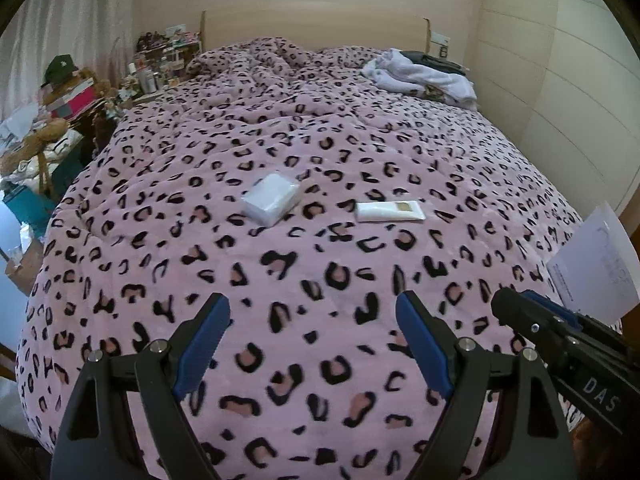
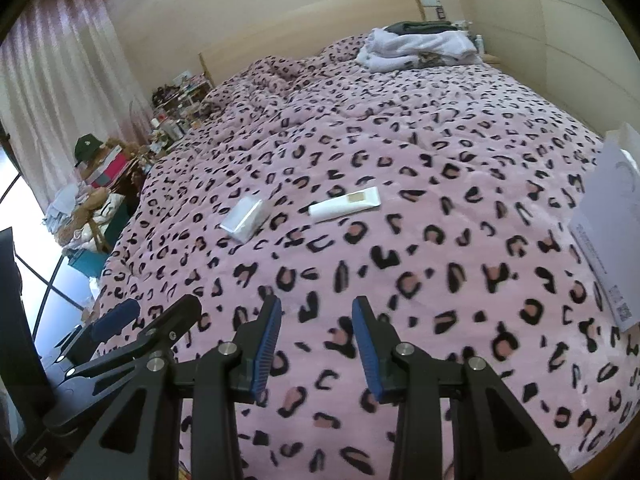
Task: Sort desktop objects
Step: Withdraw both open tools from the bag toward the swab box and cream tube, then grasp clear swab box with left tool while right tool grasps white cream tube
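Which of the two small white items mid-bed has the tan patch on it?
The white tube, the flatter, longer one lying to the right in both views. Its tan rectangle sits near one end. The clear-wrapped white packet to its left is blockier and plain.

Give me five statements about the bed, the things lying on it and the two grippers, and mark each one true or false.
1. The left gripper is open with nothing between its fingers. True.
2. The white tube lies on top of the plastic-wrapped packet. False: they lie apart on the blanket, side by side.
3. The right gripper is holding the tube. False: it holds nothing; the tube lies farther up the bed.
4. Folded clothes lie near the headboard. True.
5. The blanket is plain blue. False: it is pink with a dark leopard pattern.
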